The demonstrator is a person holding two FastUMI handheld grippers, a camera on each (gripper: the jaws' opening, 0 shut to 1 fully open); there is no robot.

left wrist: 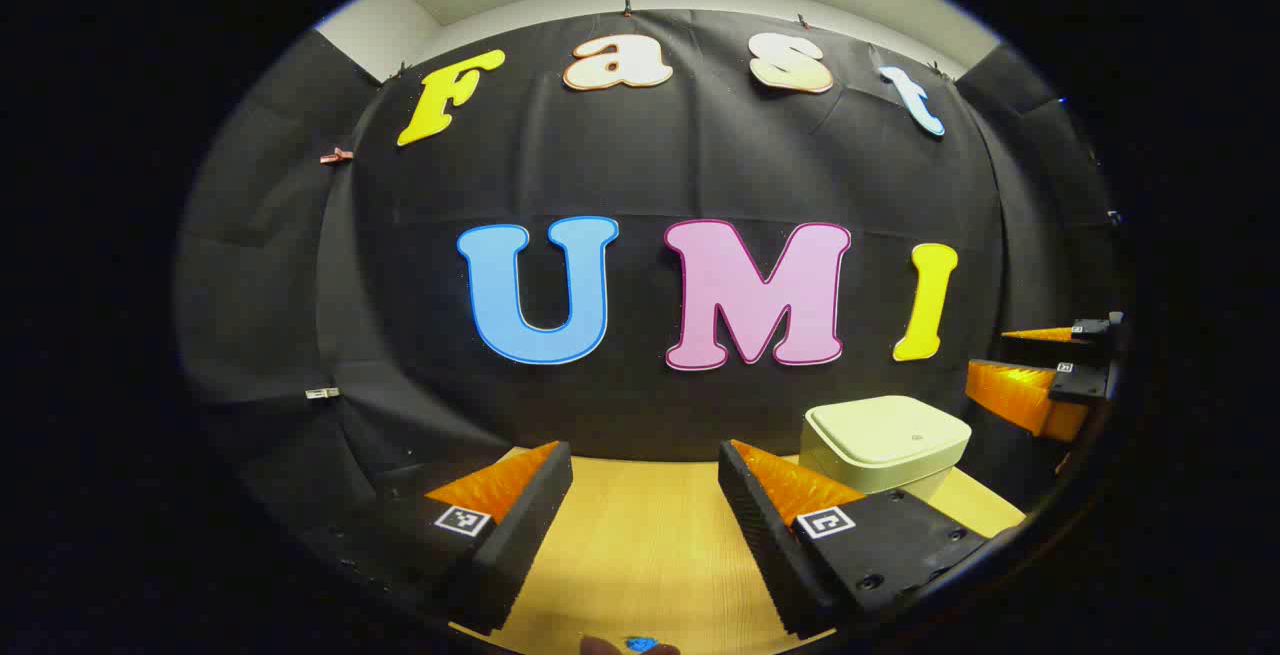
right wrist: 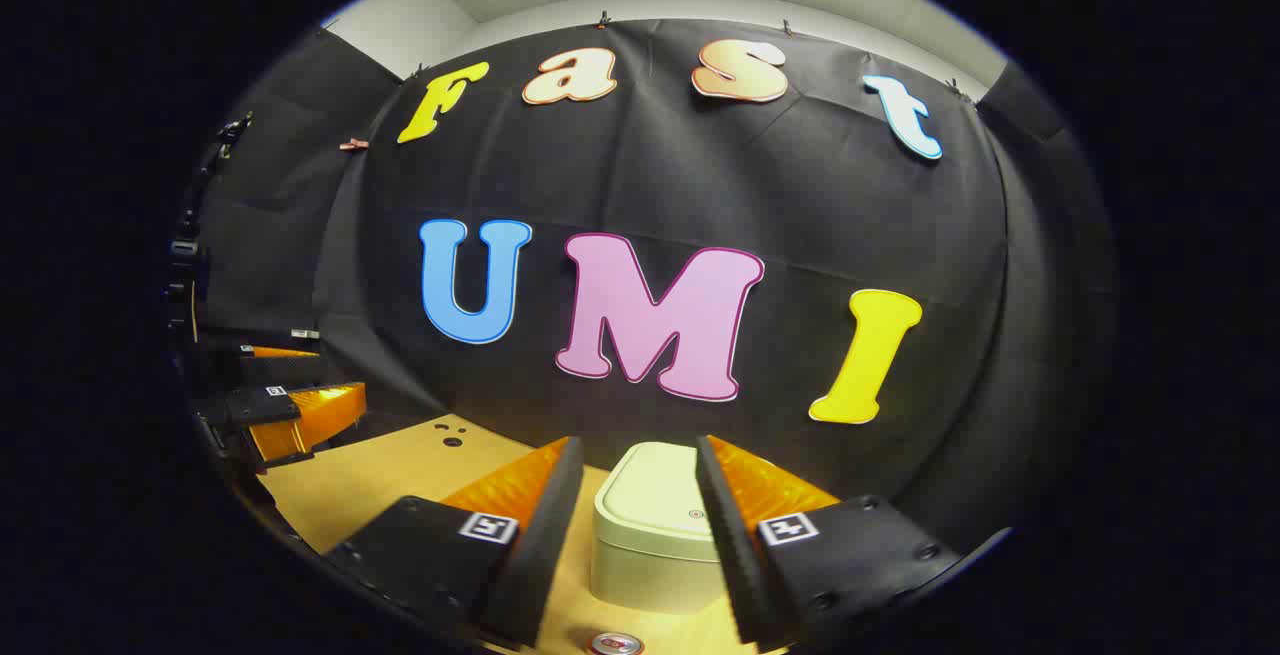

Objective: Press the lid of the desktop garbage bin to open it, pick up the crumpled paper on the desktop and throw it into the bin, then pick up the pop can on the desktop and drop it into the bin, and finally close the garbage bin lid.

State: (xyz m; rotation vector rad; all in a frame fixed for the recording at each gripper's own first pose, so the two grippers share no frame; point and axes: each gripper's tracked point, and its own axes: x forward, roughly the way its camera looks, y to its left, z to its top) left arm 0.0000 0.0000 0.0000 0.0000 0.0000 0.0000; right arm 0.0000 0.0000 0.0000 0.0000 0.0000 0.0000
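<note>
So I'm looking down at the wooden desktop point(left wrist: 640, 545), which runs up to the black cloth wall point(left wrist: 650, 185) at the back. The garbage bin point(right wrist: 650, 525) is the biggest thing on it, a pale boxy one with its lid point(right wrist: 660, 490) down flat. In the right gripper view it's dead ahead, sitting between my two fingers as I look along them, though I can't tell if they're actually touching it. In the left gripper view the bin point(left wrist: 885, 445) is off to the right, just past the finger on that side.

My left gripper point(left wrist: 645, 515) is spread wide with bare desktop showing in the gap, holding nothing. My right gripper point(right wrist: 640, 520) is also wide apart and empty; from the left gripper view I can see it point(left wrist: 1040, 375) hovering at the far right edge, above and beside the bin.

The pop can point(right wrist: 615, 644) is just its top peeking in at the very bottom of the right gripper view, nearer to me than the bin
</note>
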